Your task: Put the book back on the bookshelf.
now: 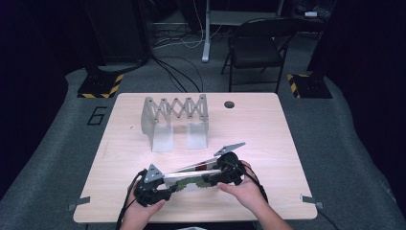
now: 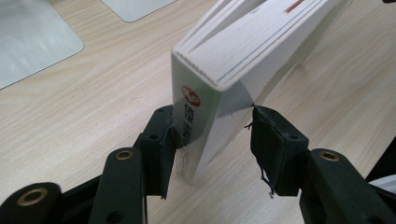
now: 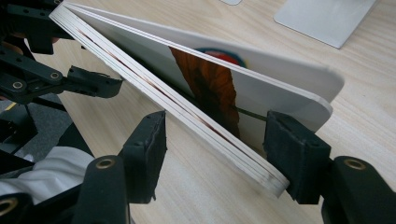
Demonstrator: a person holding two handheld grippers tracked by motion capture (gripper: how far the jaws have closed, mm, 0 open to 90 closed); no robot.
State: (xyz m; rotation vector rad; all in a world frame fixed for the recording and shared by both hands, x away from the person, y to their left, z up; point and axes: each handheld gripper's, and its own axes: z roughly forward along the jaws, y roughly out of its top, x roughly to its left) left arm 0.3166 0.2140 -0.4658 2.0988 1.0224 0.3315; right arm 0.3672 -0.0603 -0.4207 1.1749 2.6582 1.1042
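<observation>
A white board book [image 1: 191, 178] lies low over the wooden table [image 1: 268, 129] near its front edge, held between two hands. My left gripper [image 2: 212, 135] is shut on the book's [image 2: 243, 42] spine end, with one pad on the printed spine and the other on the far corner. My right gripper [image 3: 215, 140] straddles the fanned-open end of the book [image 3: 210, 88]. Its right pad rests against the page with a brown leaf picture, and a gap shows between its left pad and the thick stack of pages. In the high view the left gripper [image 1: 170, 188] and right gripper [image 1: 213, 178] face each other.
A grey metal accordion rack [image 1: 174, 120] with two flat base plates stands at the middle back of the table. A round cable hole [image 1: 229, 104] lies near the far edge. Beyond the table stands a folding chair [image 1: 258, 45], with cables on the floor.
</observation>
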